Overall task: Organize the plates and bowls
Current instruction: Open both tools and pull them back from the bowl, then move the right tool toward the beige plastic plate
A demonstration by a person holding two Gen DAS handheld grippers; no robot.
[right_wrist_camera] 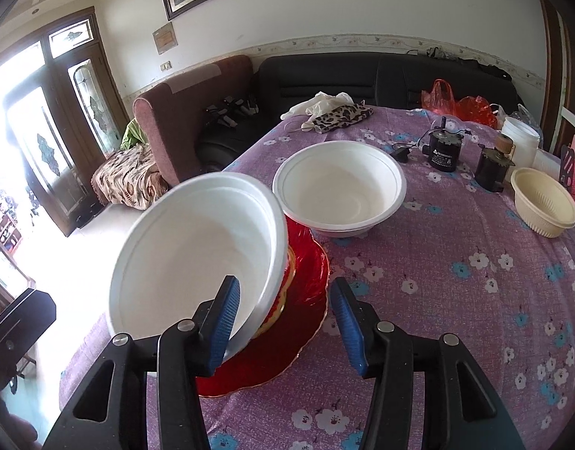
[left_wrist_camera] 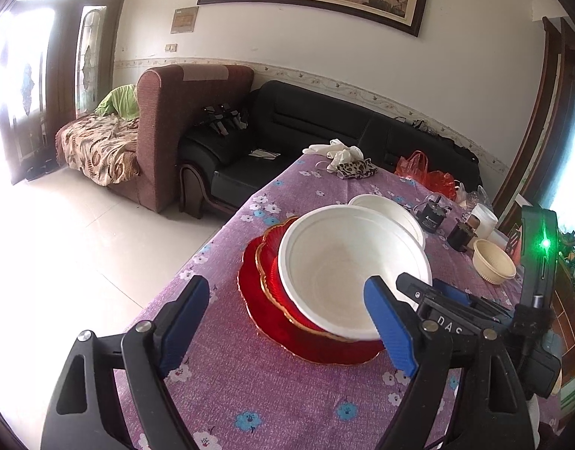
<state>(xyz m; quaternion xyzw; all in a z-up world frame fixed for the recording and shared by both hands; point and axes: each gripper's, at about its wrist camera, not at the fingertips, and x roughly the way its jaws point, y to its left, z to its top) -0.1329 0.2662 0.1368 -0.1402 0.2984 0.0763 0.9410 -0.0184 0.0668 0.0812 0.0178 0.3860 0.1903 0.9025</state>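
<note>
A white foam bowl (left_wrist_camera: 336, 266) (right_wrist_camera: 197, 251) leans tilted on two stacked red plates (left_wrist_camera: 257, 296) (right_wrist_camera: 310, 273) with gold scalloped rims. My right gripper (right_wrist_camera: 285, 322) is open and straddles the bowl's near rim: one blue finger (right_wrist_camera: 223, 322) lies inside the bowl, the other stands apart outside it. In the left wrist view the right gripper (left_wrist_camera: 437, 296) reaches the bowl's raised rim from the right. My left gripper (left_wrist_camera: 287, 322) is wide open just short of the plates, holding nothing. A second white bowl (left_wrist_camera: 392, 210) (right_wrist_camera: 340, 187) sits upright behind the plates.
A ribbed cream bowl (right_wrist_camera: 542, 202) (left_wrist_camera: 494, 262) sits at the right. Small black motors (right_wrist_camera: 443, 153), a white jar (right_wrist_camera: 522, 138), a red plastic bag (right_wrist_camera: 460, 105) and a leopard cloth (right_wrist_camera: 343, 114) crowd the far end of the purple floral tablecloth (right_wrist_camera: 456, 300). The table's left edge drops to floor.
</note>
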